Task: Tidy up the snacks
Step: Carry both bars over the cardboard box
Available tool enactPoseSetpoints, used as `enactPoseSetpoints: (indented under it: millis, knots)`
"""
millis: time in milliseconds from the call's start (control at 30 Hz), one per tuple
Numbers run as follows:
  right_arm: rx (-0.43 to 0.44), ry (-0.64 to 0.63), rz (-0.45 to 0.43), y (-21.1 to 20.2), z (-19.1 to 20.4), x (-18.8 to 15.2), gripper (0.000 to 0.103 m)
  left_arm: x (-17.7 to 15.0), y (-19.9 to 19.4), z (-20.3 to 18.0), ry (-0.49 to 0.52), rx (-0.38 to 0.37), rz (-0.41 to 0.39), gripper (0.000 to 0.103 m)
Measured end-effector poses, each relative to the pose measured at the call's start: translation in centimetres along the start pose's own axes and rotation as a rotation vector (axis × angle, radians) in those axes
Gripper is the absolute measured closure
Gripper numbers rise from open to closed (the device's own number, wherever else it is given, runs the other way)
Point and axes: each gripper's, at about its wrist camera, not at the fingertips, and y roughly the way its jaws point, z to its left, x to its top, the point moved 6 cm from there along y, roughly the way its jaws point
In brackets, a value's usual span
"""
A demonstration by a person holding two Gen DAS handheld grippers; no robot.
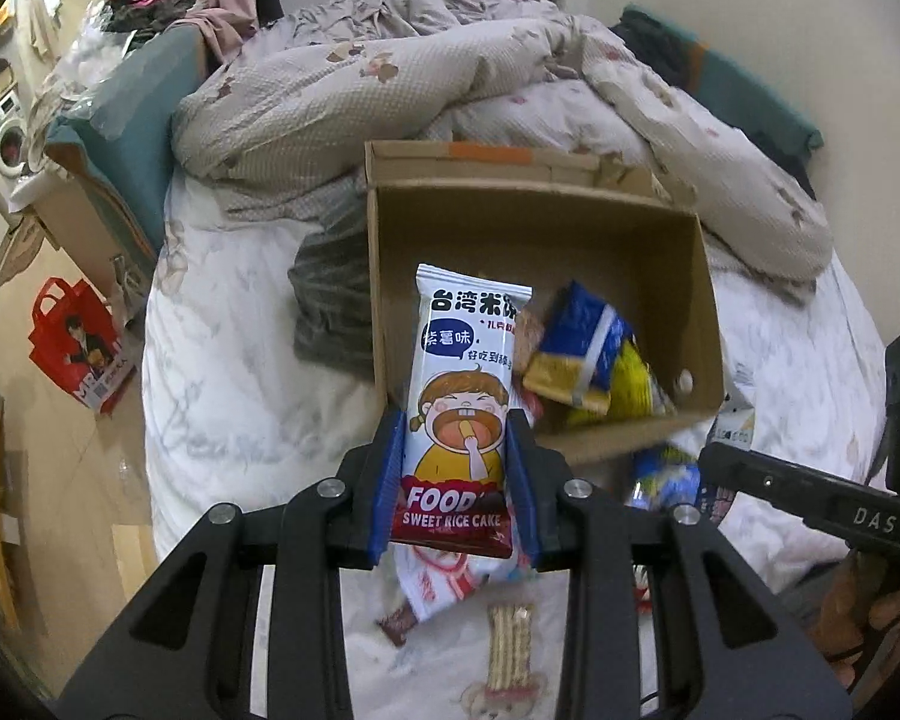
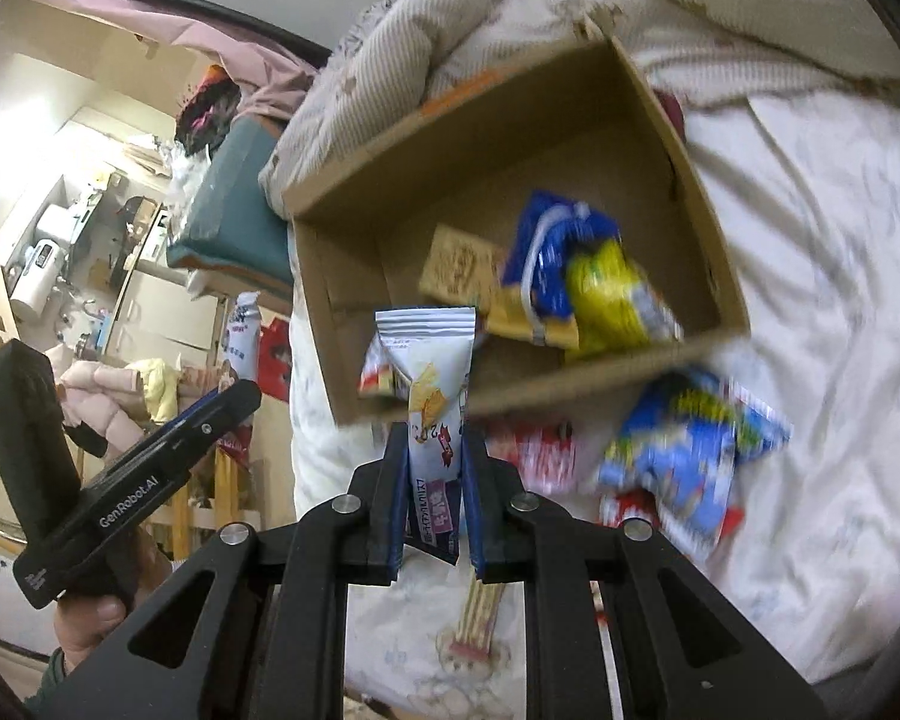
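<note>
An open cardboard box [image 1: 684, 252] lies on the bed and holds blue and yellow snack packs [image 1: 594, 354]. My left gripper [image 1: 457, 450] is shut on a white sweet rice cake packet [image 1: 465, 396], held upright at the box's near left corner. My right gripper [image 2: 435, 480] is shut on a slim white snack packet [image 2: 429, 372], held upright just before the box's near wall [image 2: 570, 384]. The box [image 2: 648, 120] holds blue and yellow packs [image 2: 582, 276] in this view too. Loose packets [image 2: 684, 456] lie on the sheet by the box.
A rumpled quilt [image 1: 354, 90] is piled behind the box. A grey cloth [image 1: 336, 294] lies left of it. More loose snacks [image 1: 450, 582] lie on the sheet under my left gripper. The other handheld gripper [image 2: 120, 480] shows at left, and the right gripper's body [image 1: 810, 510] at right.
</note>
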Motion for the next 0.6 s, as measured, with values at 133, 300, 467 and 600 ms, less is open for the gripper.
enactPoseSetpoints:
  millis: [133,300,467,600]
  knots:
    - [-0.007,-0.014,-0.021,0.3,0.2,3.0,0.086,1.8,1.1,-0.3,-0.006,0.013,-0.021,0.074]
    - [-0.036,-0.043,-0.067,0.9,-0.5,5.7,0.086,3.2,3.0,-0.8,0.007,0.03,-0.051,0.074]
    - [-0.054,-0.031,-0.082,2.0,-2.5,6.2,0.086,3.5,4.9,-0.9,0.016,0.021,-0.064,0.074]
    - [-0.135,-0.071,-0.108,2.1,-3.6,6.7,0.086,3.7,6.5,-0.8,0.012,0.006,-0.077,0.074]
